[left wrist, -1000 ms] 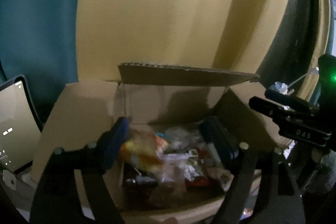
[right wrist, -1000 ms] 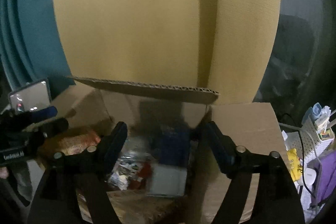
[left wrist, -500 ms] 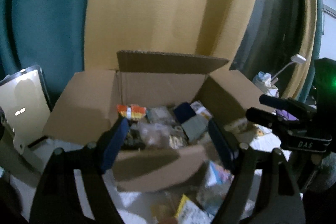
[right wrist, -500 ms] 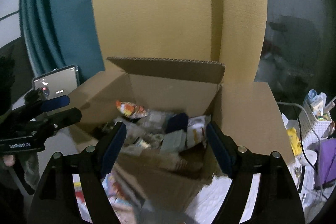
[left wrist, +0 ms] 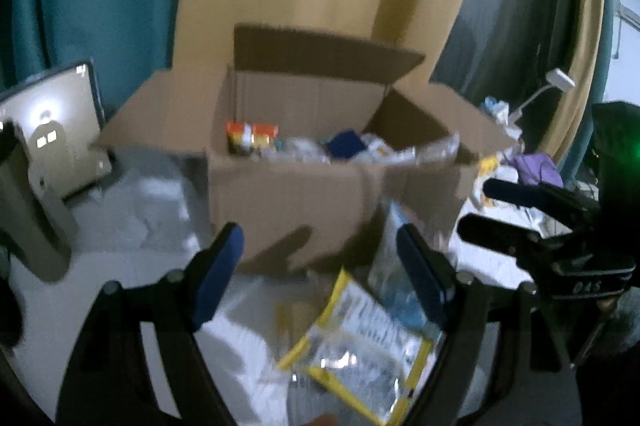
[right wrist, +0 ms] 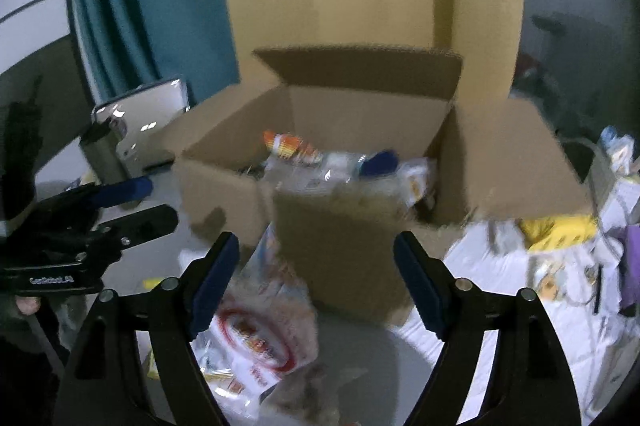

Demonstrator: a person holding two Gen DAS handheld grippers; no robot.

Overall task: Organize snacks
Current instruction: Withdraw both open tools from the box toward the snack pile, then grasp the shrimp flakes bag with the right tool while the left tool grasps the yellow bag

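left wrist view: the left gripper (left wrist: 320, 266) had its jaws spread wide and empty, above a yellow-edged snack packet (left wrist: 360, 354) lying on the white counter (left wrist: 132, 266). beyond stood the open cardboard box (left wrist: 304, 194), holding mixed snacks, among them an orange packet (left wrist: 252, 132). right wrist view: the right gripper (right wrist: 316, 274) likewise had its jaws apart, over a red-and-white packet (right wrist: 256, 338) in front of the box. a phone (right wrist: 148, 122) stood left of the box.

White lettering reading "GenRobot.AI" is showing on the black body of the left hand-held gripper (right wrist: 120, 202). On the right hand-held gripper (left wrist: 504, 206), pale characters are showing that look like "DAS". The snack packets' print is blurring past reading.
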